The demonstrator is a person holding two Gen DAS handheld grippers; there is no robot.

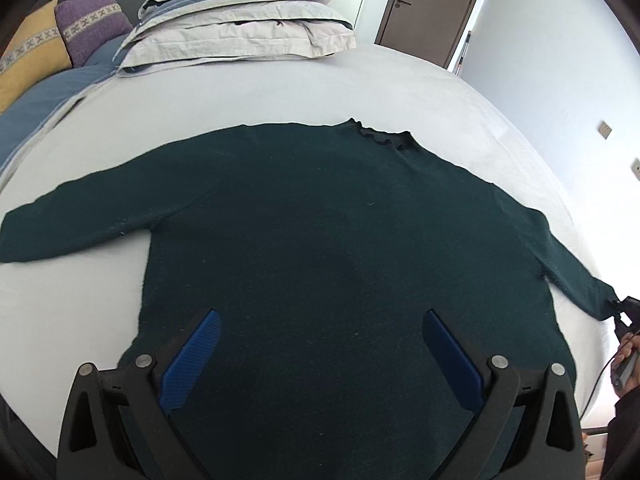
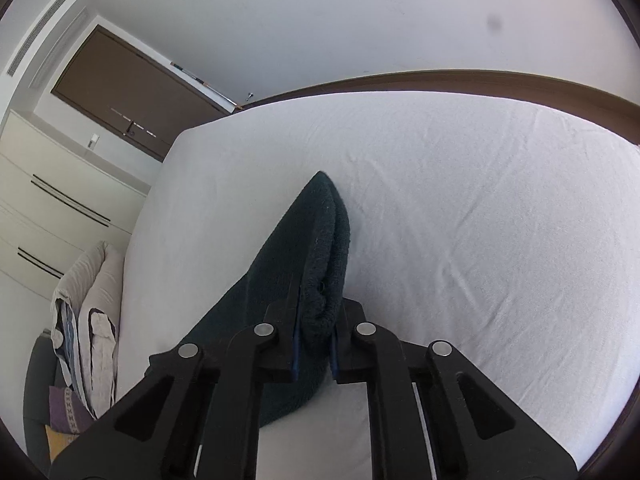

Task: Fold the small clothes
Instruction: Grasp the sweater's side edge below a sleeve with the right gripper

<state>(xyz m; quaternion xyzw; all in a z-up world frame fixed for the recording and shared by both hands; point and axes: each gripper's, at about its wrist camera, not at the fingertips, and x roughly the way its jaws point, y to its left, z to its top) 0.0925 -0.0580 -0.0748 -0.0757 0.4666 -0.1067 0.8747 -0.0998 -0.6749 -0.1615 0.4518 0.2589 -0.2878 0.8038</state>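
Note:
A dark green sweater [image 1: 320, 220] lies flat on the white bed [image 1: 280, 92], sleeves spread left and right, collar at the far side. My left gripper [image 1: 320, 324] is open and empty above the sweater's lower body. My right gripper [image 2: 316, 344] is shut on the cuff of the right sleeve [image 2: 324, 240]; the sleeve hangs away to the lower left in the right wrist view. In the left wrist view the right gripper [image 1: 624, 308] shows at the far right edge, holding the sleeve end [image 1: 600, 300].
Folded duvets and pillows [image 1: 244, 28] are stacked at the bed's far side. Purple and yellow cushions [image 1: 60, 36] sit far left. A brown door [image 1: 428, 4] and wall stand beyond. The bed's wooden frame [image 2: 480, 84] shows in the right wrist view.

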